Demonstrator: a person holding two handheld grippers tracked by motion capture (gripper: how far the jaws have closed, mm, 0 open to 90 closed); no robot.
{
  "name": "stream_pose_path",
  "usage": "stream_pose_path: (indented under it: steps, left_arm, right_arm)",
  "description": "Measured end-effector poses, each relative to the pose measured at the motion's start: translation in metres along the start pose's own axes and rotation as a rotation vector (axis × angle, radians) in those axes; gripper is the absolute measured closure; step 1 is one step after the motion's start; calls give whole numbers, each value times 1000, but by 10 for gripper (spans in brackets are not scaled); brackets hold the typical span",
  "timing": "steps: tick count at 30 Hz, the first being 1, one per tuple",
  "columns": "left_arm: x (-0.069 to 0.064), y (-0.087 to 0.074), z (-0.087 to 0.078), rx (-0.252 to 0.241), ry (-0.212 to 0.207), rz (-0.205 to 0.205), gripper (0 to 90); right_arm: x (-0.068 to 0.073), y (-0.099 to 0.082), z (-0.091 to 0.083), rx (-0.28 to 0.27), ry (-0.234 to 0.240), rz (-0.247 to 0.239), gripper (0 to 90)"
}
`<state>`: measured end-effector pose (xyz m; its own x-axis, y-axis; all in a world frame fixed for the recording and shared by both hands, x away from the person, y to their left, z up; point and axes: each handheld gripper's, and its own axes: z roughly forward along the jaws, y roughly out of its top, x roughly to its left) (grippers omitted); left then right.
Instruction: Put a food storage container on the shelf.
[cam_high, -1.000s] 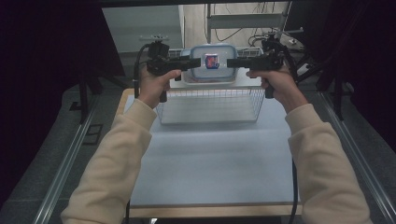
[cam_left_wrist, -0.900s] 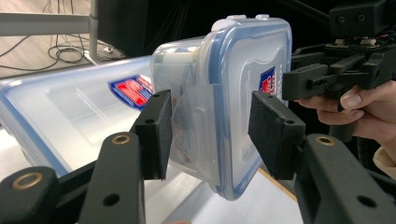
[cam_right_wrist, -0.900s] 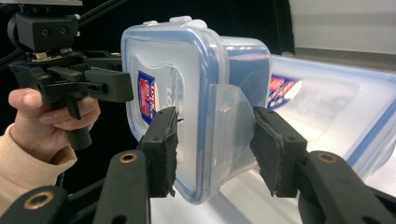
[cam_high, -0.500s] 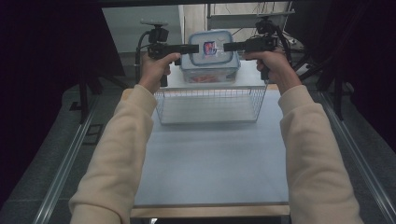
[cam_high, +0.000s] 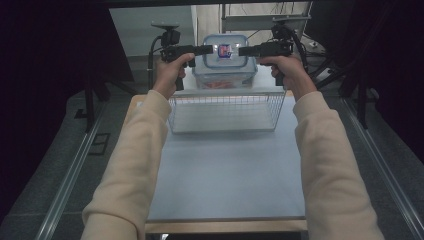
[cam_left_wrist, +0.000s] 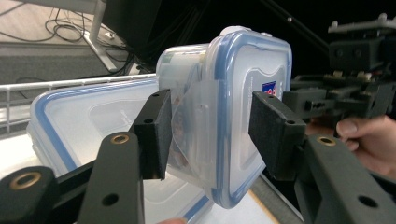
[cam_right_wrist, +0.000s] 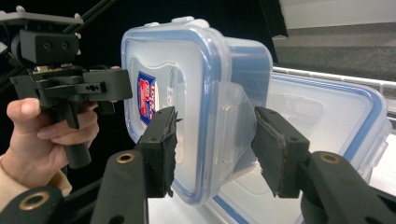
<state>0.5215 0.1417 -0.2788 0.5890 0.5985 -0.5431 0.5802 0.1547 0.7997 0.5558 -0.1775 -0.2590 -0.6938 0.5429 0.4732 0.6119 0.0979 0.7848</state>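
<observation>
A small clear container (cam_high: 225, 50) with a blue-rimmed lid and a red-and-blue label hangs on its side, lid towards the person, beyond the wire basket (cam_high: 225, 112). My left gripper (cam_high: 209, 49) is shut on its left edge, one pad on the lid and one against the side flap (cam_left_wrist: 187, 116). My right gripper (cam_high: 242, 50) is shut on the opposite edge the same way. Its jaws have just been opening a little, with the container (cam_right_wrist: 187, 93) still between the pads. Under the small container lies a larger clear container (cam_high: 225, 77) with a blue-rimmed lid.
The empty wire basket stands at the far end of the pale blue table (cam_high: 225, 175). Dark stands and cables crowd the space behind and on both sides. The near half of the table top is bare.
Both hands have carried the small container away from the person, from above the basket's far rim to over the larger container behind it. Both grips look the same.
</observation>
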Motion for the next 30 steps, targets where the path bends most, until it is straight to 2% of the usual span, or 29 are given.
stream_pose_path:
  steps: [5, 10, 14, 16, 18, 23, 25, 27, 29, 30]
  left_arm:
    - [4, 0, 6, 8, 13, -41, 472]
    - [10, -2, 10, -4, 5, -78, 434]
    - [13, -3, 11, 7, 16, -83, 399]
    - [14, -3, 9, -7, 17, -96, 365]
    - [15, -4, 9, -3, 32, -91, 320]
    - [14, -7, 2, -15, 8, -83, 292]
    - [12, -9, -3, -29, 6, -74, 286]
    - [10, -12, -8, -28, 1, -65, 285]
    - [9, -14, -13, -30, 2, -51, 286]
    - [8, -16, -16, -32, 4, -47, 286]
  right_arm:
    - [-1, -1, 5, -20, -21, 33, 455]
    - [-2, -3, 10, -34, -32, 69, 397]
    - [-3, -3, 14, -41, -54, 88, 322]
    - [-4, -4, 14, -54, -64, 100, 325]
    - [-5, -4, 12, -66, -75, 98, 309]
    - [-4, -6, 2, -106, -105, 84, 300]
    - [-1, -9, -5, -120, -122, 63, 338]
    - [2, -14, -11, -133, -123, 31, 425]
    - [7, -22, -19, -144, -126, -7, 577]
    - [10, -26, -22, -158, -158, -29, 659]
